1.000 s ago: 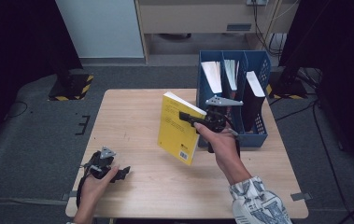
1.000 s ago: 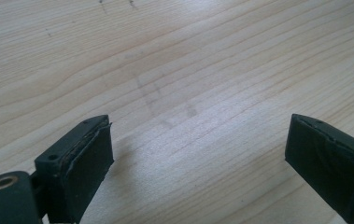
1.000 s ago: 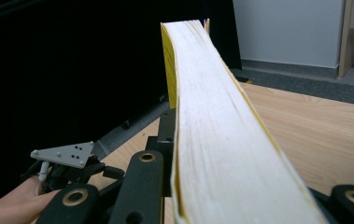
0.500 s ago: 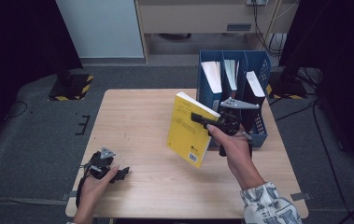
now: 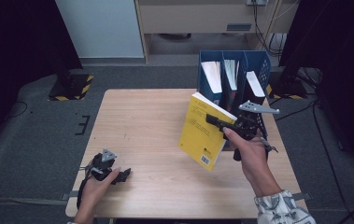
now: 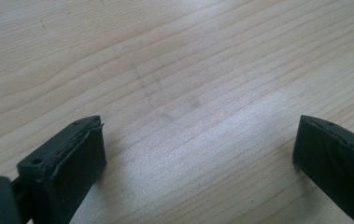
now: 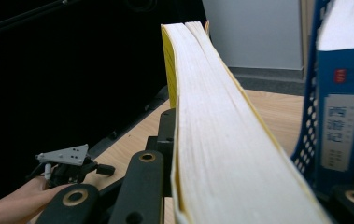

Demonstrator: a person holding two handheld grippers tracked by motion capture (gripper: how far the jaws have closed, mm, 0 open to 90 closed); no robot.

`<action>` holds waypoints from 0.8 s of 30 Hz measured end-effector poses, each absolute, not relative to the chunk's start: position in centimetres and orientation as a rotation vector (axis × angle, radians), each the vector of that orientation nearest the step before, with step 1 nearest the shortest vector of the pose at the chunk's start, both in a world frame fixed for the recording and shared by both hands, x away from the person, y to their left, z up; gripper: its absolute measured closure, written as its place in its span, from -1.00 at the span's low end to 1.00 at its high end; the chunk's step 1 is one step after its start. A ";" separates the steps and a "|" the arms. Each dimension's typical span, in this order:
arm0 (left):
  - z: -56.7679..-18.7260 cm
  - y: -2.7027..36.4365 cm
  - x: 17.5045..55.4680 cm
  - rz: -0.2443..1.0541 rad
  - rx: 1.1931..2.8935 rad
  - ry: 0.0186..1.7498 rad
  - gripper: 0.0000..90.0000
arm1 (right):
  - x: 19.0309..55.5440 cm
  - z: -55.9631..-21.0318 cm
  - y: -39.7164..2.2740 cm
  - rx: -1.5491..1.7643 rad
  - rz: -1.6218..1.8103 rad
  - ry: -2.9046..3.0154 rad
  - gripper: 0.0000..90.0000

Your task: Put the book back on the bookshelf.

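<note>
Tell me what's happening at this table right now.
A person is working at a wooden table with a two-jaw gripper in each hand. The right gripper is clamped on a yellow book and holds it upright in the air, just in front of a blue file organizer that already has papers in its slots. The left gripper rests on the table near the person's edge; its jaws have just been opening and stand wide apart with nothing between them.

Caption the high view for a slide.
Right gripper holds a yellow book upright beside the blue file rack; left gripper rests open on the table.
</note>
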State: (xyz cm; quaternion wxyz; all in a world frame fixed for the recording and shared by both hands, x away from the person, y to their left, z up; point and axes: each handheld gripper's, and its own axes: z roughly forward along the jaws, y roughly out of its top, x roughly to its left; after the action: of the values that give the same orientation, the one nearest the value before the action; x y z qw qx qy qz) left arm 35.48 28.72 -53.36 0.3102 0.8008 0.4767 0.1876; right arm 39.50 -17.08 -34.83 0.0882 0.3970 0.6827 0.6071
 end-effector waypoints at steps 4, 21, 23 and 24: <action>-53.5 28.7 35.3 0.504 2.097 1.257 -0.99 | 39.1 -34.8 -18.3 1.208 1.796 2.012 0.67; -53.6 28.7 35.4 0.504 2.095 1.257 -1.00 | 38.5 -33.9 -23.9 1.324 1.788 1.868 0.66; -53.6 28.7 35.4 0.504 2.095 1.257 -1.00 | 38.5 -33.8 -24.2 1.327 1.784 1.861 0.66; -53.6 28.7 35.4 0.503 2.095 1.257 -1.00 | 38.5 -33.7 -24.5 1.333 1.781 1.856 0.66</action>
State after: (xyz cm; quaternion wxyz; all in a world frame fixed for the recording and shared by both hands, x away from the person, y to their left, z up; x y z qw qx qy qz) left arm 35.37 28.67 -53.56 0.3180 0.7962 0.4779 0.1914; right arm 38.50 -24.47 -33.67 0.1218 0.4566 0.6359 0.6101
